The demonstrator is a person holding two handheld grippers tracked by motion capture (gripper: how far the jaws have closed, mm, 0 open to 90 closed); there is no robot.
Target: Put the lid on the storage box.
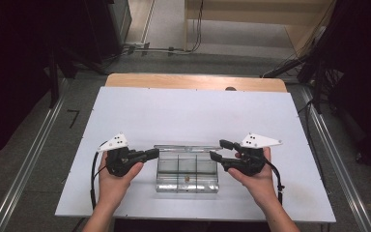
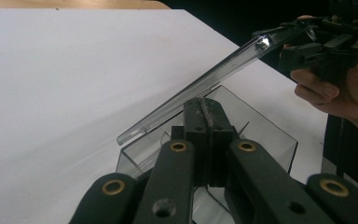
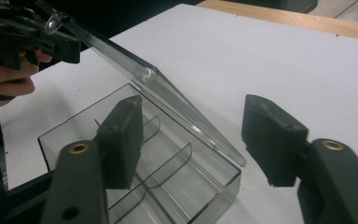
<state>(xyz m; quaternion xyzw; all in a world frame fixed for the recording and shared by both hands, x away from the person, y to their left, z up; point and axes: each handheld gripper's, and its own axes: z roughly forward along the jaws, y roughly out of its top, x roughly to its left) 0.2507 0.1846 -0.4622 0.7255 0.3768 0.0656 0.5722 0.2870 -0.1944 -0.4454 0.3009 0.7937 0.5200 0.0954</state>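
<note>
Clear plastic box (image 1: 187, 174) sits near the front edge of the white counter (image 1: 193, 111), its lid (image 1: 181, 146) standing raised along the far side. On the box's left end, the left hand-held gripper (image 1: 155, 153) has its jaws pressed together. At the right end, the right hand-held gripper (image 1: 218, 150) has its jaws apart, nothing between them.

Each black gripper, the left gripper (image 1: 150, 154) and the right gripper (image 1: 221, 150), carries a white three-cornered plate, brass-ringed pivot screws, blocky pads and a black trailing cable; forearms are bare.
</note>
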